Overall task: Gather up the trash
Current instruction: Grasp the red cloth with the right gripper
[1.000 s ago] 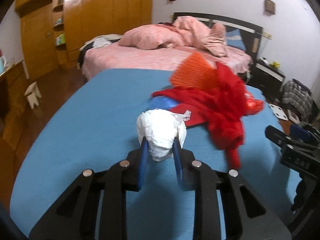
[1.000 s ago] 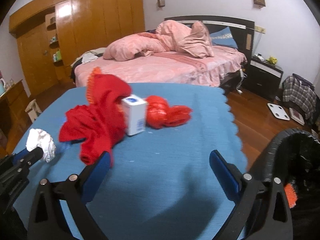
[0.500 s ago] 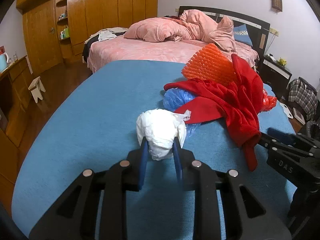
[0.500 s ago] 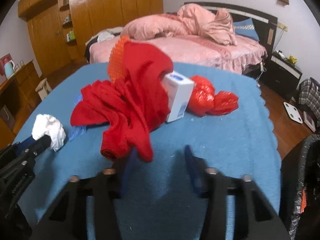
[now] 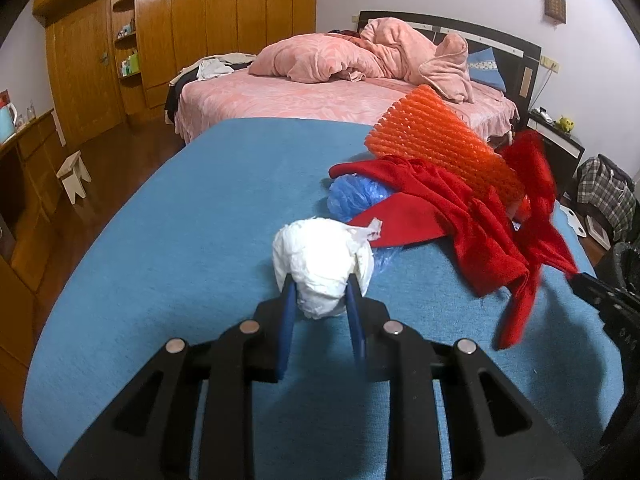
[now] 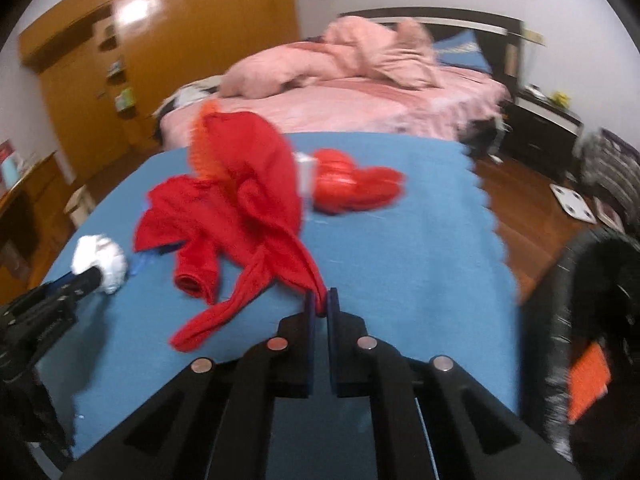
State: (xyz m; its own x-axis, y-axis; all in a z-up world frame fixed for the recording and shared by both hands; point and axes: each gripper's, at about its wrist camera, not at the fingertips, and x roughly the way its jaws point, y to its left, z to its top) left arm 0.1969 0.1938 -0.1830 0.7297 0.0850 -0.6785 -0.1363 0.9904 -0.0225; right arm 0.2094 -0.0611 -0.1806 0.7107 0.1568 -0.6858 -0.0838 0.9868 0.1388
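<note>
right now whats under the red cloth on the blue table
Under the red cloth, a crumpled blue plastic bag pokes out at its left edge, and an orange mesh sheet juts out behind. A white box shows partly beside it. Anything else beneath is covered.

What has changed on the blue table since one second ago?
The right gripper has just closed its jaws on an edge of the red cloth, which it now pinches. The left gripper still holds the white paper wad. The other items stayed.
</note>
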